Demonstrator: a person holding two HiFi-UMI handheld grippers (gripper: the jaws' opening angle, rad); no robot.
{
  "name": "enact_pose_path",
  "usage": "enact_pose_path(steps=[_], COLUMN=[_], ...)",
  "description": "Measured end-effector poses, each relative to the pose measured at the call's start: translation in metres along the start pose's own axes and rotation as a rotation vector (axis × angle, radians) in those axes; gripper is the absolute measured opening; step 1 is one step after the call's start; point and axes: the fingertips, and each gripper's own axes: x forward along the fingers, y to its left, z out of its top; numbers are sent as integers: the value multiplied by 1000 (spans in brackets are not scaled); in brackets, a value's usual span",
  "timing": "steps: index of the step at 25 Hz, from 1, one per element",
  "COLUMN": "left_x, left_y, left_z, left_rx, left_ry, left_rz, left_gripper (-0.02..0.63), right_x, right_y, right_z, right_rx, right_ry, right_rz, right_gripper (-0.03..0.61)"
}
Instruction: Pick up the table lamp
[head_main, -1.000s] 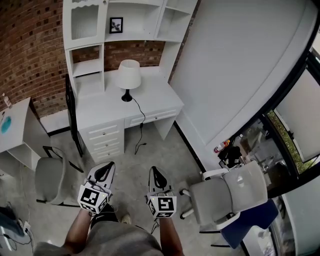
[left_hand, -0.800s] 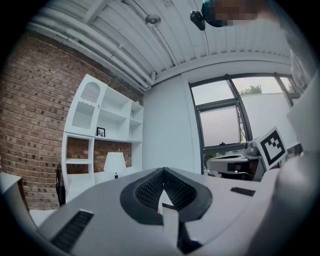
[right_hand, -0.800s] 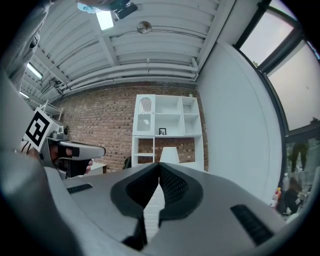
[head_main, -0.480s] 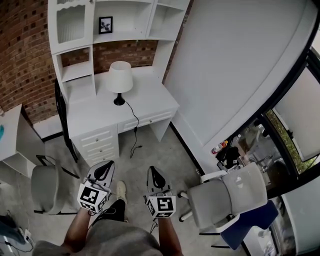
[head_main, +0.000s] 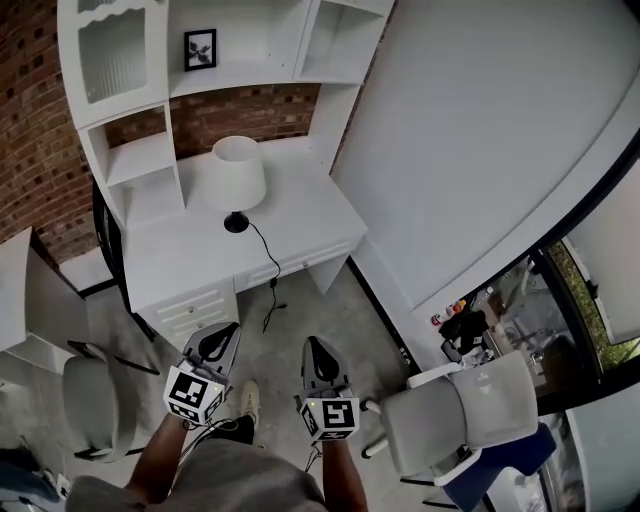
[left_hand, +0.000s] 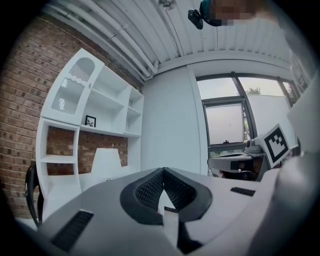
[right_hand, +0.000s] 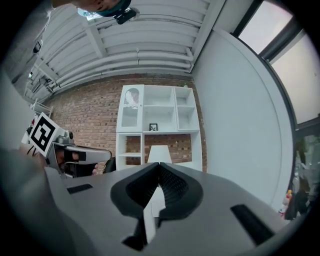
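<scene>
The table lamp (head_main: 238, 172) has a white shade and a small black base (head_main: 236, 222). It stands upright at the back of the white desk (head_main: 305, 215), and its black cord (head_main: 268, 285) hangs over the front edge. My left gripper (head_main: 222, 338) and right gripper (head_main: 316, 350) are held side by side over the floor, well short of the desk, both shut and empty. The lamp (left_hand: 106, 162) shows far ahead in the left gripper view, left of the gripper (left_hand: 163, 170). In the right gripper view the lamp (right_hand: 159, 154) sits just above the gripper (right_hand: 159, 164).
A white shelf unit with a small framed picture (head_main: 200, 48) rises behind the desk against a brick wall. A grey chair (head_main: 95, 405) stands at the left and a grey office chair (head_main: 460, 400) at the right. A white wall panel (head_main: 480, 150) lies to the right of the desk.
The person has walked towards the desk, carrying both grippers forward. The desk and lamp now look nearer and larger. Both grippers stay shut.
</scene>
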Motion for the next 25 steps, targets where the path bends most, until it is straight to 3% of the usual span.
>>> enact_pose_path(steps=[12, 25], left_x=[103, 154], left_y=[89, 159], left_z=[5, -6], left_rx=[-21, -26], left_ry=[-5, 0], left_rz=[0, 66], left_gripper=[3, 3], right_x=[121, 214], right_y=[-42, -51], right_z=[1, -15], right_rx=[-9, -35], right_ry=[27, 71], right_rz=[-17, 56], right_gripper=[21, 21])
